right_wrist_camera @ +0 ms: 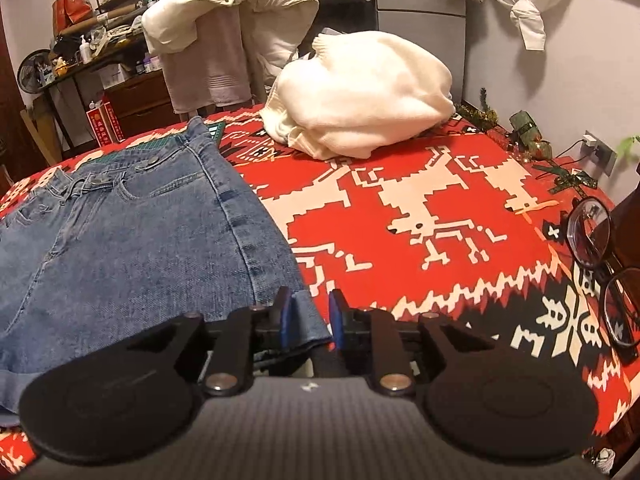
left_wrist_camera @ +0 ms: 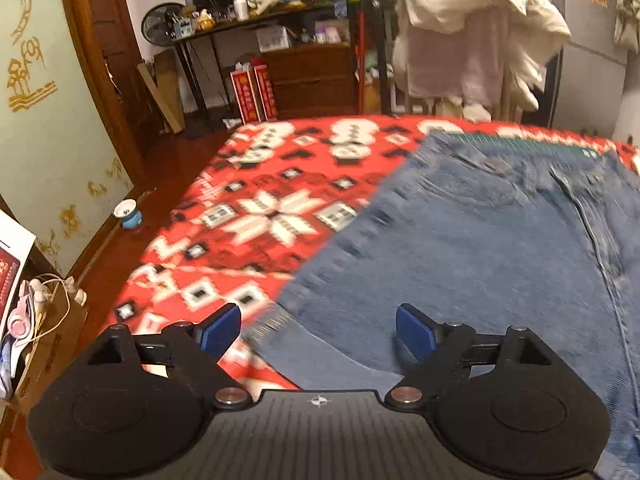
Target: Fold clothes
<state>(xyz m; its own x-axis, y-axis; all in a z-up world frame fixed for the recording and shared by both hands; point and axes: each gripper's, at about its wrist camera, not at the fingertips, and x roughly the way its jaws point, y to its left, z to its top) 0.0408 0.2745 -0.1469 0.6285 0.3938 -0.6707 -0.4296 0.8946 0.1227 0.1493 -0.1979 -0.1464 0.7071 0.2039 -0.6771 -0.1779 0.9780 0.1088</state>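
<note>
Blue denim shorts [left_wrist_camera: 480, 240] lie flat on a red patterned blanket [left_wrist_camera: 260, 216], waistband at the far side. In the left wrist view my left gripper [left_wrist_camera: 318, 330] stands wide open just over the shorts' near left hem corner, with nothing between its blue pads [left_wrist_camera: 222, 328]. The image there is motion-blurred. In the right wrist view the shorts [right_wrist_camera: 140, 240] fill the left half. My right gripper [right_wrist_camera: 310, 320] has its fingers close together on the rolled hem at the near right corner, and the denim fills the gap between them.
A white knit sweater [right_wrist_camera: 360, 96] sits bunched at the blanket's [right_wrist_camera: 420, 200] far side. Black glasses [right_wrist_camera: 600, 256] rest at the right edge. Pale clothes hang over a rack [left_wrist_camera: 472, 28] behind the bed. A small bowl [left_wrist_camera: 129, 214] stands on the floor at left.
</note>
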